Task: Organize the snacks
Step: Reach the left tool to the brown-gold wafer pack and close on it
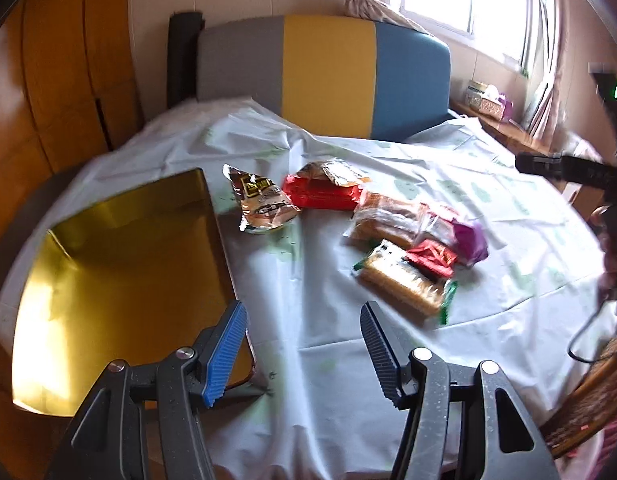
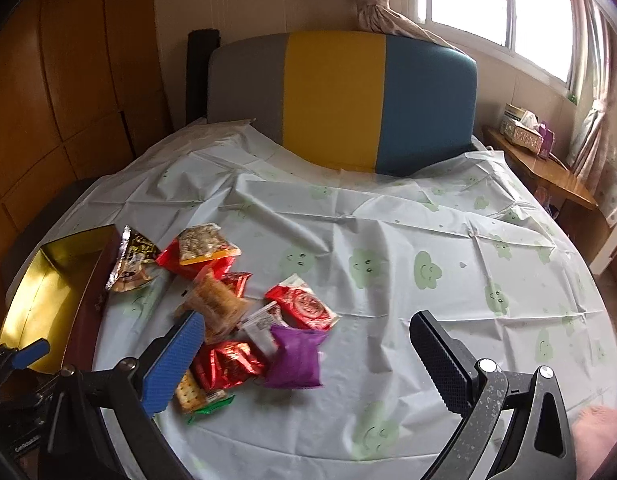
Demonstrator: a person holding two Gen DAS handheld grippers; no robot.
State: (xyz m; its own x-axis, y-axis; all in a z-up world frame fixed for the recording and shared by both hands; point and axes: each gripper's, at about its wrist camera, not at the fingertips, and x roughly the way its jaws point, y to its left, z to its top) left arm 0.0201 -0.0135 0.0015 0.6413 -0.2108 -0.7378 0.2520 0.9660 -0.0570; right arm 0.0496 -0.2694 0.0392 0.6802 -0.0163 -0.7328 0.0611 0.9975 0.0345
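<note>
Though heaped, one purple packet [image 2: 294,360], one gold box [image 1: 120,276].

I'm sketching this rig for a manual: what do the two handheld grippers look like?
Both match: the left gripper and right gripper have speckled black linkage arms with silver pivot bolts, and each pairs one ribbed blue pad with one ribbed black pad on its jaws. A thin black cable trails beside the right tool.

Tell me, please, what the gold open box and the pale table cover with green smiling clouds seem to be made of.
The gold open box looks like cardboard lined with glossy metallic foil paper: its inner walls mirror the light, and its outer side looks dull dark red. The pale table cover with green smiling clouds seems thin plastic sheeting: sharp fold creases and a slight sheen. Neither is certain.
</note>
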